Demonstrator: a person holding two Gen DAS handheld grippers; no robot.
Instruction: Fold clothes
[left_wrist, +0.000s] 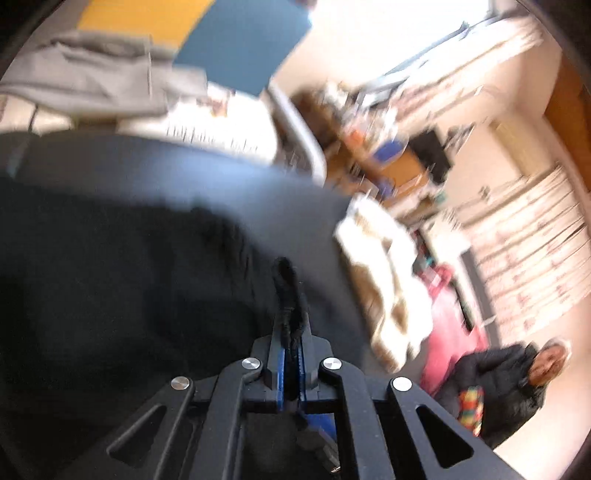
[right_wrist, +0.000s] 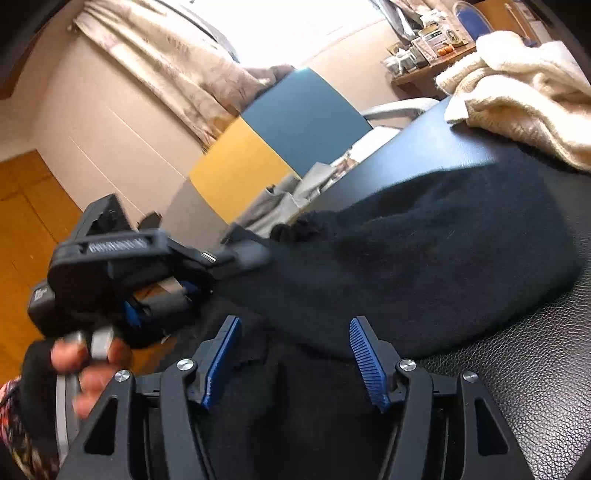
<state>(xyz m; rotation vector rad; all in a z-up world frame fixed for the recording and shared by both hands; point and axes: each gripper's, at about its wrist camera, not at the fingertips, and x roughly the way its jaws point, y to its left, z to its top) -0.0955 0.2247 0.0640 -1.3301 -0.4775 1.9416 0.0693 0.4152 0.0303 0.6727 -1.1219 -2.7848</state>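
1 black garment (right_wrist: 424, 266) is lying spread over the dark leather-like surface (right_wrist: 517, 387), filling the middle and near part of the scene. The left gripper (left_wrist: 290, 354) is pinching a bunched edge of that garment, its 2 blue-padded fingers (left_wrist: 281, 373) pressed together with the black fabric sticking up between them. In the right wrist view this gripper is sitting at the left, and 1 hand (right_wrist: 85, 358) in a dark fingerless glove is squeezing its handle. The right gripper (right_wrist: 295, 362) is hovering over the near part of the garment with its 2 blue ribbed pads (right_wrist: 367, 362) spread wide apart and nothing between them. 1 cream towel (right_wrist: 517, 96) is lying at the far right, its edge touching the black garment. 1 grey garment (left_wrist: 92, 77) is resting at the far left. Behind it, 1 panel (right_wrist: 280, 136) with yellow and blue fields is standing. 1 person in a dark jacket (left_wrist: 506, 384) is sitting at the right in the left wrist view.
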